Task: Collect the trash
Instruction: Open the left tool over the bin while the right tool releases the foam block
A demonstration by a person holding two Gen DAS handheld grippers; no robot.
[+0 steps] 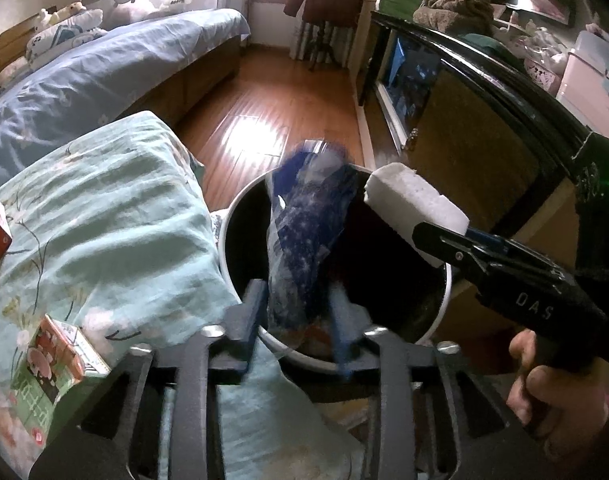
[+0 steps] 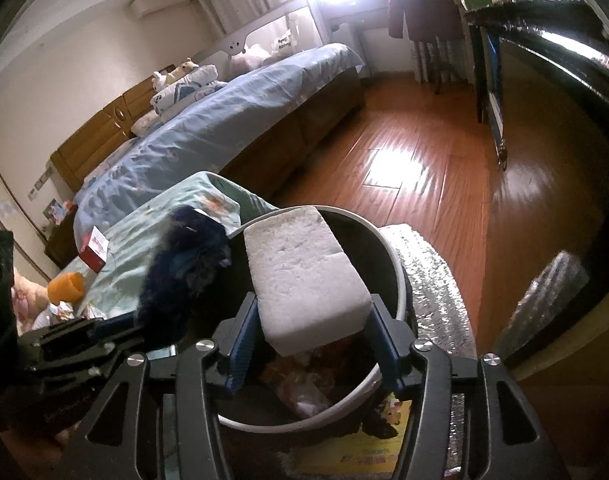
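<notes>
A round trash bin with a white rim [image 1: 444, 304] [image 2: 400, 284] stands on the floor beside the bed, with wrappers inside. My left gripper [image 1: 300, 312] is shut on a blue crinkled plastic wrapper [image 1: 308, 224] and holds it over the bin's mouth; the wrapper also shows in the right wrist view [image 2: 184, 264]. My right gripper [image 2: 312, 336] is shut on a white foam block [image 2: 300, 276] and holds it above the bin. In the left wrist view the foam block [image 1: 412, 200] hangs over the bin's right rim.
A teal floral cloth [image 1: 104, 216] covers a surface left of the bin, with a green and red carton [image 1: 52, 364], a red box [image 2: 94, 248] and an orange cup [image 2: 66, 286] on it. A blue bed [image 2: 224, 128] lies behind. A dark cabinet [image 1: 484, 92] stands to the right.
</notes>
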